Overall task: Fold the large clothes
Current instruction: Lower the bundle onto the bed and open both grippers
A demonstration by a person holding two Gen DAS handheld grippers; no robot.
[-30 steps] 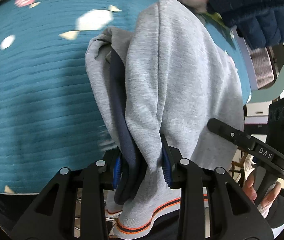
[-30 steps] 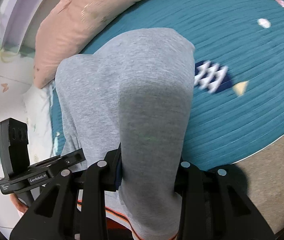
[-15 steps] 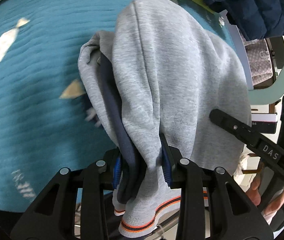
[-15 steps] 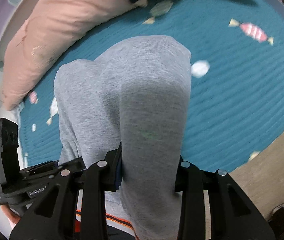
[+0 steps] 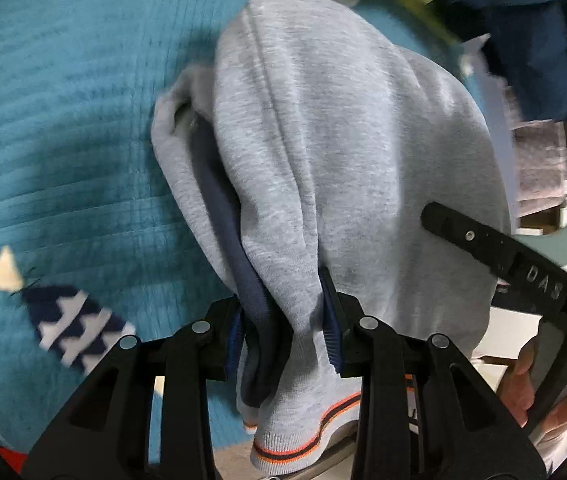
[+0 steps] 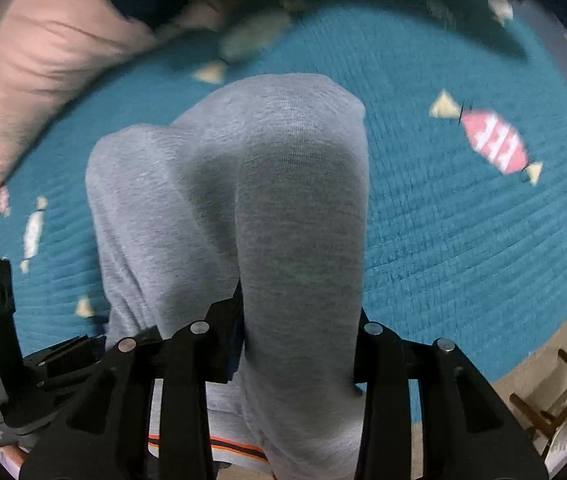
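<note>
Left claw [image 5: 285, 320], low centre of its view: fingers [image 5: 333, 332] with blue pads clamped on a bunched fold of a grey sweatshirt [image 5: 323, 152], a navy inner layer pinched in with it. The ribbed hem [image 5: 295, 440] with orange and dark stripes hangs below the fingers at the bottom of the frame. The grey cloth rises from the grip and fills the middle of the view up to the top edge. At right, the other handheld tool crosses the cloth, with a hand [image 5: 539, 392] on it in the lower right corner. Behind the cloth lies a teal quilted bed cover [image 5: 63, 140]; a navy-and-white candy print [image 5: 71, 332] sits at lower left. Dark blue padded fabric [image 5: 543, 40] fills the upper right. Right claw [image 6: 299, 324], low centre of its view: closed on the same sweatshirt [image 6: 243, 200], which drapes over the fingers and hides the pads. The cloth bulges up to mid-frame. The striped hem [image 6: 223, 448] shows at the bottom edge. The cover [image 6: 463, 240] lies all around, with a pink candy print [image 6: 493, 140] at upper right and a pink pillow [image 6: 31, 80] at upper left.
</note>
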